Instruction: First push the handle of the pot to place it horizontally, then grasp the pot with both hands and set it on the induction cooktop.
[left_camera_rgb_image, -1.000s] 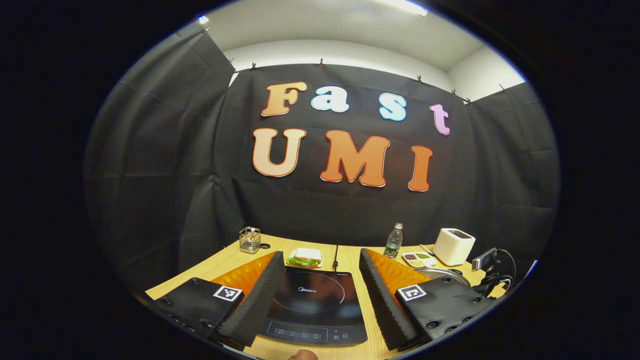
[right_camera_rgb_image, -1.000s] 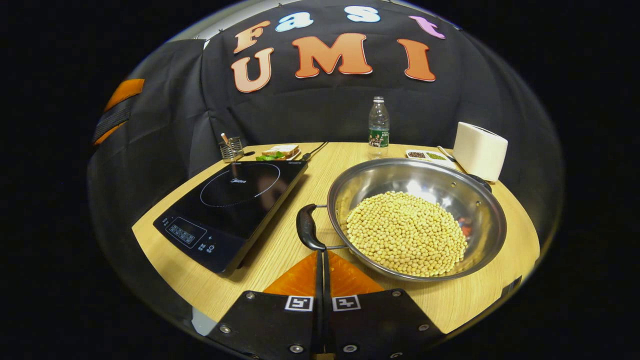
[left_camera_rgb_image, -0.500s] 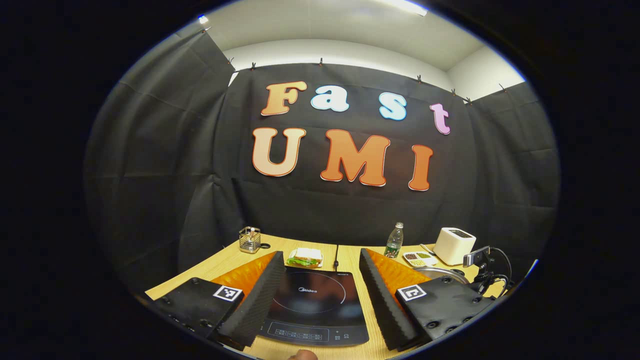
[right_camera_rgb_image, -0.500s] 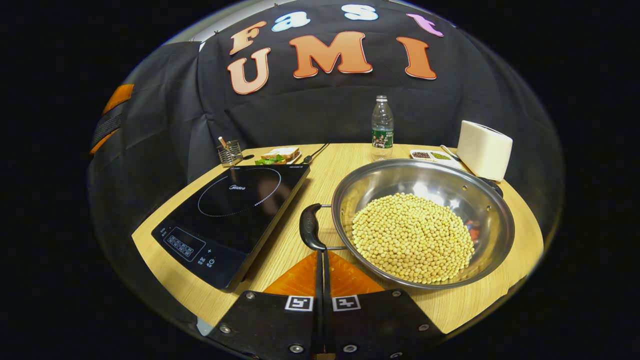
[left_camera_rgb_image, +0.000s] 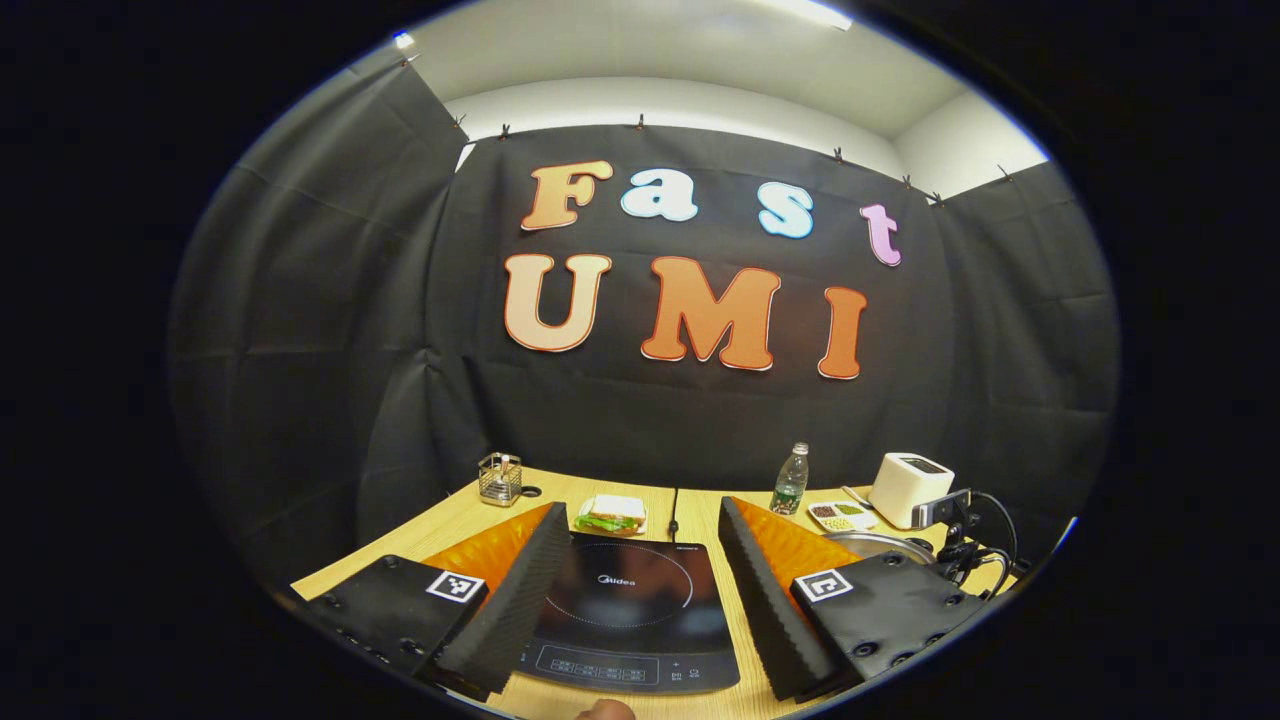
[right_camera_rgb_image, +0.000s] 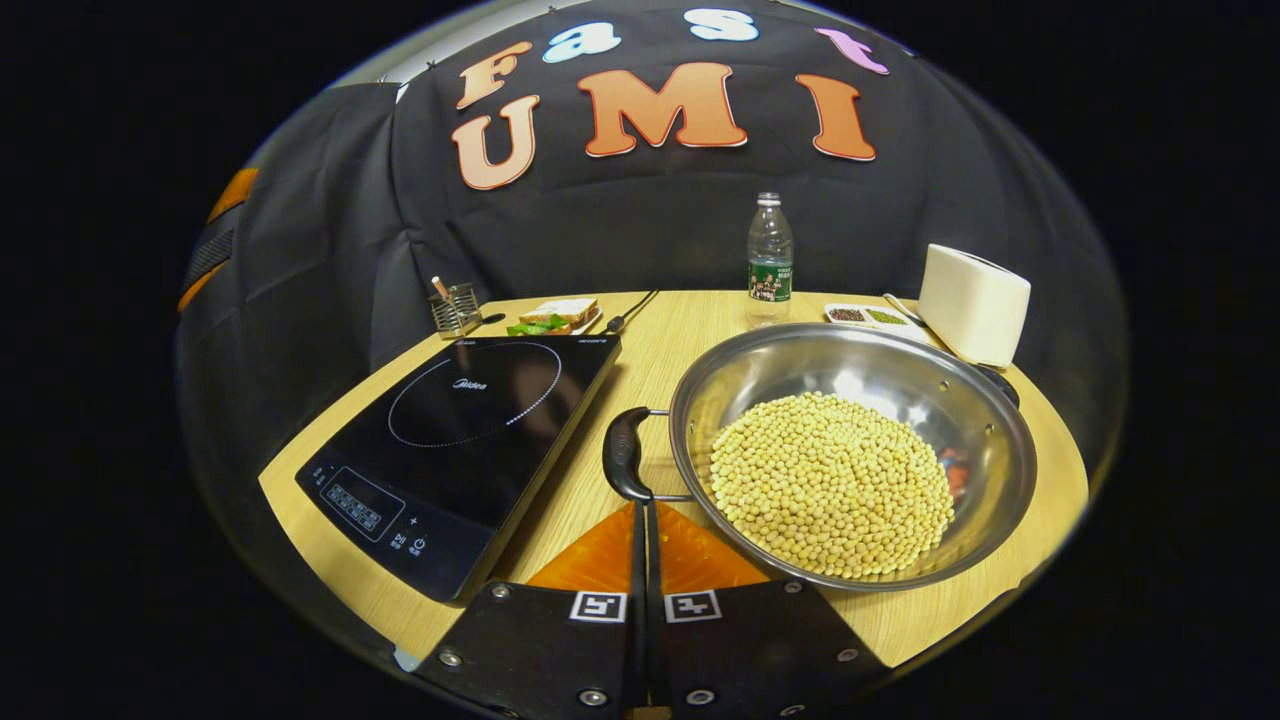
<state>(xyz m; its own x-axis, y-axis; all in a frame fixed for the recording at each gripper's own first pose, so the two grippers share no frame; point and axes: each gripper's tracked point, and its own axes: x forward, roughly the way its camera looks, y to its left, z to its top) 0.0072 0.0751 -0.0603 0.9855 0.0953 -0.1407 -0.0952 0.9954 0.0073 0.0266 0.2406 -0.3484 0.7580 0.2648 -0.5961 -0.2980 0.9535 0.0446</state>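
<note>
one pot (right_camera_rgb_image: 980, 400) of beans, one induction cooktop (right_camera_rgb_image: 470, 420), one bottle (right_camera_rgb_image: 769, 260), one toaster (right_camera_rgb_image: 973, 303), one sandwich (right_camera_rgb_image: 555, 313), one wire holder (right_camera_rgb_image: 455, 308), one desk (right_camera_rgb_image: 660, 350)

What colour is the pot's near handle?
Black, clearest in the right gripper view: handle on the steel pot.

pot (left_camera_rgb_image: 882, 545) mostly hidden behind left gripper's fingers (left_camera_rgb_image: 770, 590), far pot handle (right_camera_rgb_image: 1000, 380) half hidden by rim, condiment dish (right_camera_rgb_image: 868, 314) contents too small to tell
</note>
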